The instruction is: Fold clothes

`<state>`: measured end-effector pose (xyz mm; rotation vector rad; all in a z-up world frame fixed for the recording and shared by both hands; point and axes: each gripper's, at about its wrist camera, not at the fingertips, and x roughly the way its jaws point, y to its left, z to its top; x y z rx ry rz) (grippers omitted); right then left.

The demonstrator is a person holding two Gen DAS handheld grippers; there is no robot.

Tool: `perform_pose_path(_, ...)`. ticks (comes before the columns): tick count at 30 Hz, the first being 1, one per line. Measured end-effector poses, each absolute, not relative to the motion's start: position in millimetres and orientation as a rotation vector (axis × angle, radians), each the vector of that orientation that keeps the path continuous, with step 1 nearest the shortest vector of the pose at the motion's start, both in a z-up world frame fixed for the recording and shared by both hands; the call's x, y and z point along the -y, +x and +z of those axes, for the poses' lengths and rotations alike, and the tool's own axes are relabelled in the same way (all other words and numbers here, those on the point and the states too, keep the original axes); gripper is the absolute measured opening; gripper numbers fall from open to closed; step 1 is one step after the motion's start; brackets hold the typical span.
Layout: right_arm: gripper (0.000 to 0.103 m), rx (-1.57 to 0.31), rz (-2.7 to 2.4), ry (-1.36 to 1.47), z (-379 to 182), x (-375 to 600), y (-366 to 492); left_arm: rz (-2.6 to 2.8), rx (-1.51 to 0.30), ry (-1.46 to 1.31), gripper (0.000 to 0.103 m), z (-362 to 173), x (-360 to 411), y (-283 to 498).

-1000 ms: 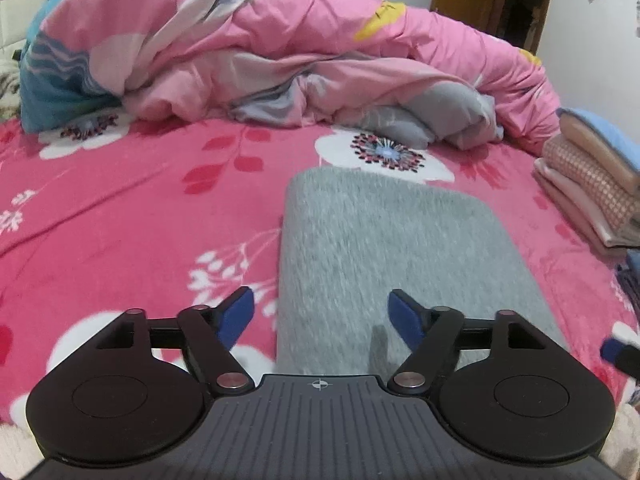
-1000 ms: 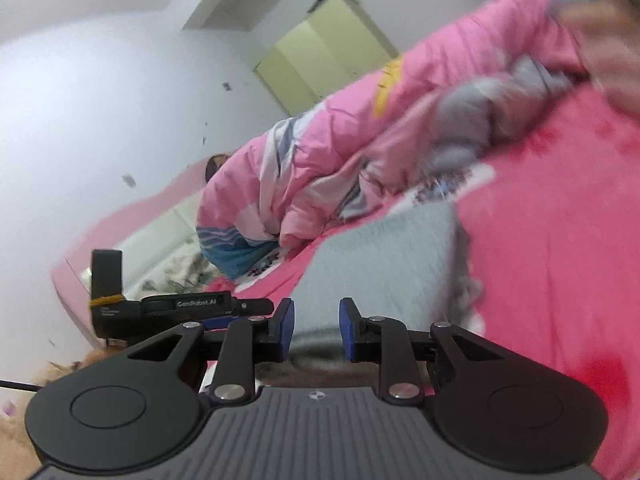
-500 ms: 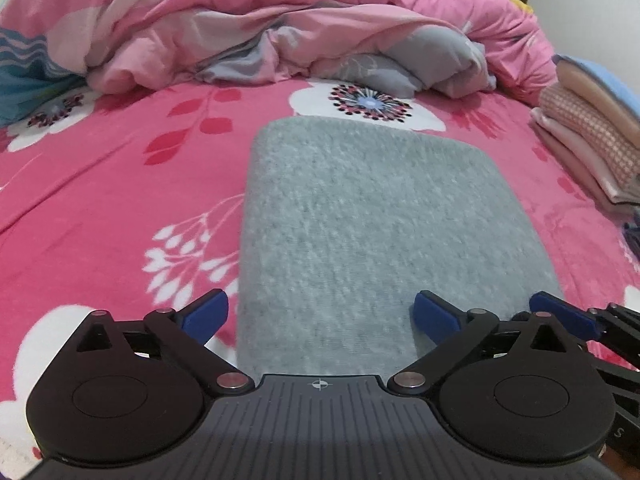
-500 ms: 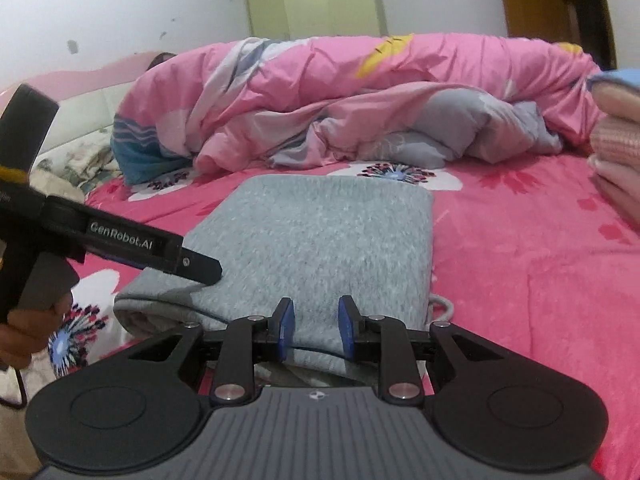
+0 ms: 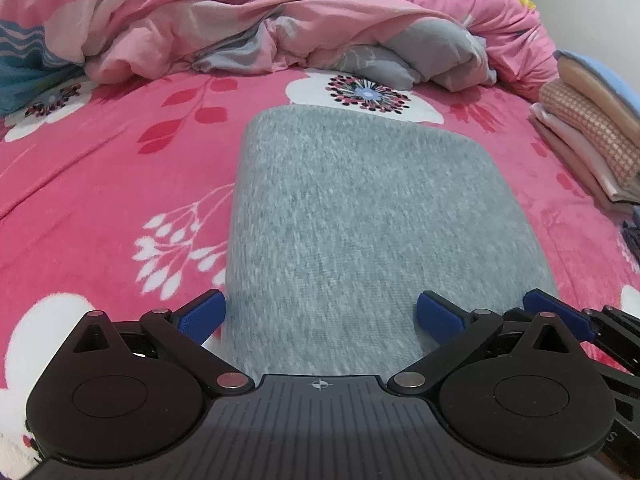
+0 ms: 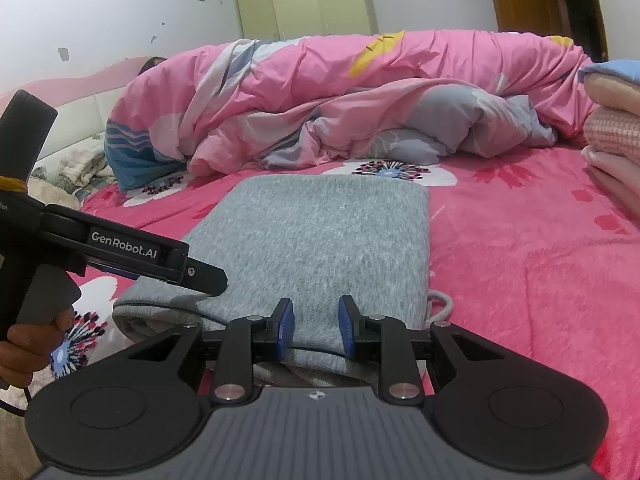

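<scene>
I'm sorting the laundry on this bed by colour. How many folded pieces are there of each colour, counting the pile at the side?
Grey: 1, the sweater lying flat on the bed.
Blue: 1, top of the pile.
Peach: 1, under the blue.
Pink check: 1, below that.
Pale pink: at least 1, at the bottom; its layers can't be separated.
Total: 5 at least.

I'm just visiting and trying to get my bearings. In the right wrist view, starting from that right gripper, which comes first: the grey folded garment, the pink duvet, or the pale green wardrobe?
1. Grey folded garment: directly in front of the right gripper, its near edge between the fingers.
2. Pink duvet: heaped across the bed beyond the garment.
3. Pale green wardrobe: against the back wall, behind the duvet.
</scene>
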<state>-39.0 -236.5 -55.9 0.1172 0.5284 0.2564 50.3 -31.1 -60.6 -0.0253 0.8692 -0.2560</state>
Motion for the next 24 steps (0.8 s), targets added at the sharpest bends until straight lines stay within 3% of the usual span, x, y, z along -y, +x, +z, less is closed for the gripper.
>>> perform_pose_path(24, 0.027, -0.515, 0.265, 0.145, -58.5, 239.7, -41.8, -0.231, -0.868, -0.013, 0.103, -60.1, 33.9, 46.9)
